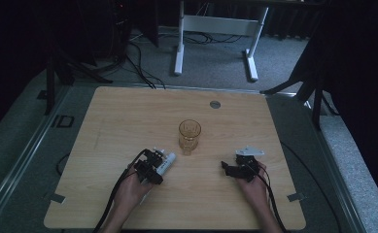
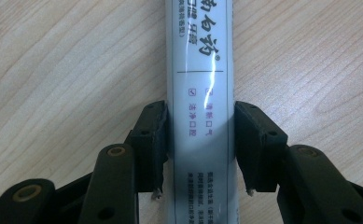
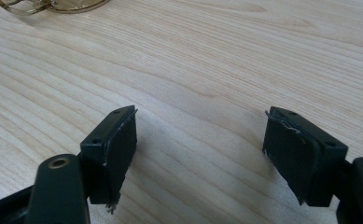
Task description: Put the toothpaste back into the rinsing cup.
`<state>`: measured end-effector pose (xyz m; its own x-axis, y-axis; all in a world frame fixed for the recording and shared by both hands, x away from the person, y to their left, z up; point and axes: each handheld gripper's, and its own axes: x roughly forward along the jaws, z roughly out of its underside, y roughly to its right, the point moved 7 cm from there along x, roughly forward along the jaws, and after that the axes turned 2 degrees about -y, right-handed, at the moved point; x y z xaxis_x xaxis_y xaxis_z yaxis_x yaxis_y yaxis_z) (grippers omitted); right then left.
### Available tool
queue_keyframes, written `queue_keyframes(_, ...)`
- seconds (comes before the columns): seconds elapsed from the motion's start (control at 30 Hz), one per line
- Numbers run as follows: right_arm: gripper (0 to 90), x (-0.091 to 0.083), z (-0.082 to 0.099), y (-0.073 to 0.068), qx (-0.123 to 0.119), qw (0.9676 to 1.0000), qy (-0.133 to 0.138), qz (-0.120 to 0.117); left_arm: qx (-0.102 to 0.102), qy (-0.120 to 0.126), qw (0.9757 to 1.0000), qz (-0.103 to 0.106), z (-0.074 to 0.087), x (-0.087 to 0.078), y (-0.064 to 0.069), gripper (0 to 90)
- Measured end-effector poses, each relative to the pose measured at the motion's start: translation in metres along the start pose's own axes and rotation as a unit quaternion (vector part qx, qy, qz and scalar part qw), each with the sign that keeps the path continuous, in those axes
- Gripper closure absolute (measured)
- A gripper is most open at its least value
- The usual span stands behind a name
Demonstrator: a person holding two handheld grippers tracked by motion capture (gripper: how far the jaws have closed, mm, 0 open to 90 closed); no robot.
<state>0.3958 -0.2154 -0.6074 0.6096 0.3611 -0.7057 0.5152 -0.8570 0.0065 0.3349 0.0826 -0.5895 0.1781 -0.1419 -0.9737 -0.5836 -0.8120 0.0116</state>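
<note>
A white toothpaste tube with printed lettering lies flat on the wooden table, just left of centre near the front. My left gripper is shut on it, with one black pad against each side of the tube's body. An amber drinking glass stands upright at the table's middle, and its base rim shows at the top left of the right gripper view. To the right, my right gripper rests low over bare wood, open, with nothing between its pads.
A round grey grommet sits in the tabletop near the far edge. Beyond the table stand a white desk frame and dark stands, with cables on the grey floor. Bare wood surrounds the glass on all sides.
</note>
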Motion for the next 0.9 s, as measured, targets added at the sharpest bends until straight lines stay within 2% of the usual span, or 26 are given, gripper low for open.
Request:
queue_keyframes(0.43,25.4,0.0,0.0,0.0,0.0,1.0,0.0,0.0,0.004,-0.005,1.0,0.0,-0.0004,-0.0004,-0.0002,59.3)
queue_keyframes(0.9,25.4,0.0,0.0,0.0001,0.0,1.0,0.0,0.0,0.011,0.002,0.9999,-0.006,-0.0004,-0.004,0.0007,68.1)
